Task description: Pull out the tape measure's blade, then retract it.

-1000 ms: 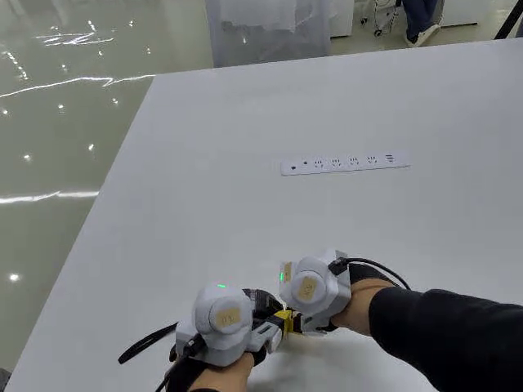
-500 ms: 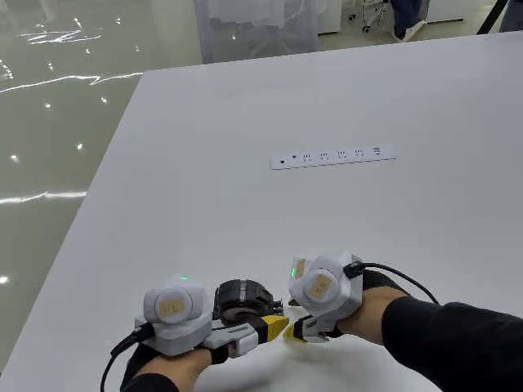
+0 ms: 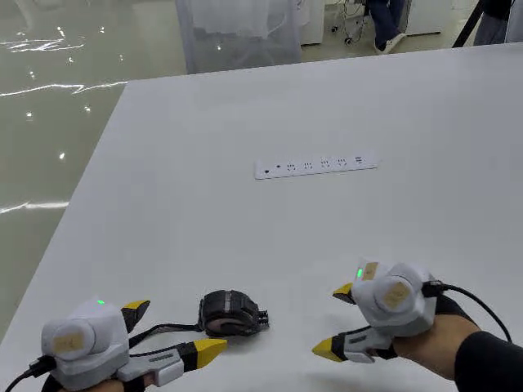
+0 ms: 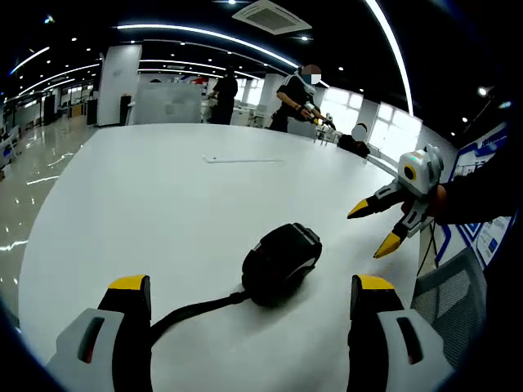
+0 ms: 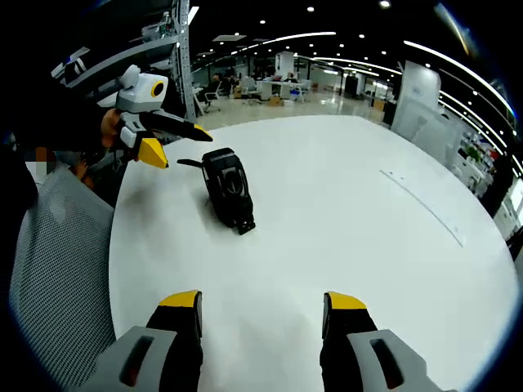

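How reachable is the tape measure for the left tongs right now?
Probably well within reach. The left tongs are open and face the tape measure, which lies free on the table just ahead, with only its strap between them.

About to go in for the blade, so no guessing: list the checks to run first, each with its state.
1. Left tongs open: ok.
2. Right tongs open: ok.
3. Tape lying free on the table, touched by neither: ok.
4. Blade in, hook at the case: ok.
5. Hook facing the right tongs: ok.
6. Strap clear of the left tongs: not ok, it trails between their jaws.
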